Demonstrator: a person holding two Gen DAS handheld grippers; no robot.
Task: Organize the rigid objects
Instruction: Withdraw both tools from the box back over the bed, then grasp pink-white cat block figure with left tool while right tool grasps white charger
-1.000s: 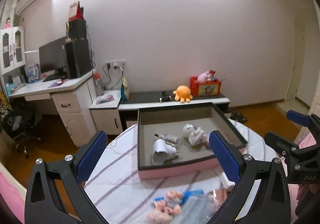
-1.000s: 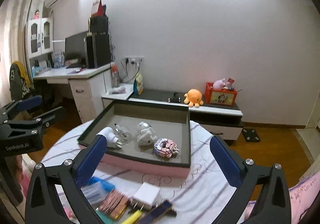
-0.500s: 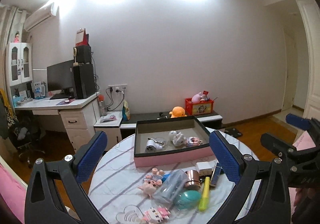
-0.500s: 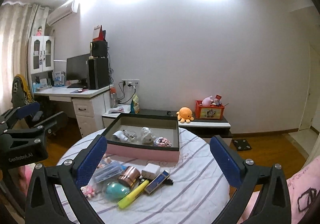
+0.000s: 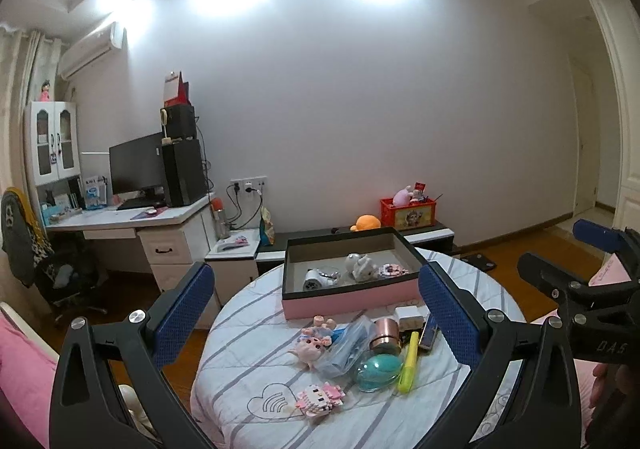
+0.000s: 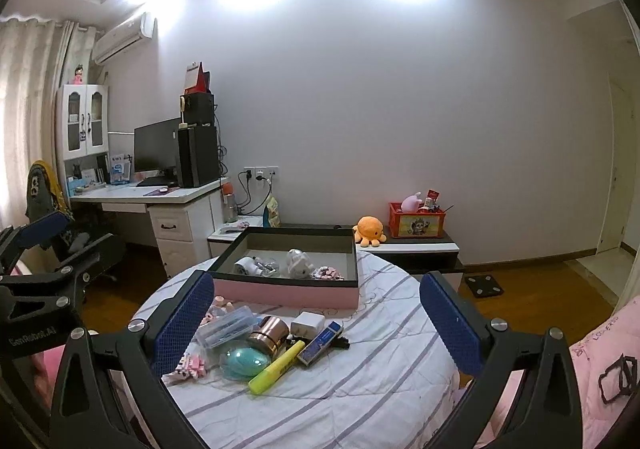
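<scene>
We hold our left tongs and right tongs wide open and empty above the round table. The pink box sits at 12 o'clock with toys inside. The yellow marker, copper cup and white plug lie in front of it.

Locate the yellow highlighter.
In the right wrist view the yellow highlighter lies on the table's near part, between the teal egg and the blue box.

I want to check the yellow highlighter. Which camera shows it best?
The right wrist view: the yellow highlighter lies whole, seen along its length. The left wrist view shows it smaller, foreshortened, beside the teal egg-shaped object.
</scene>
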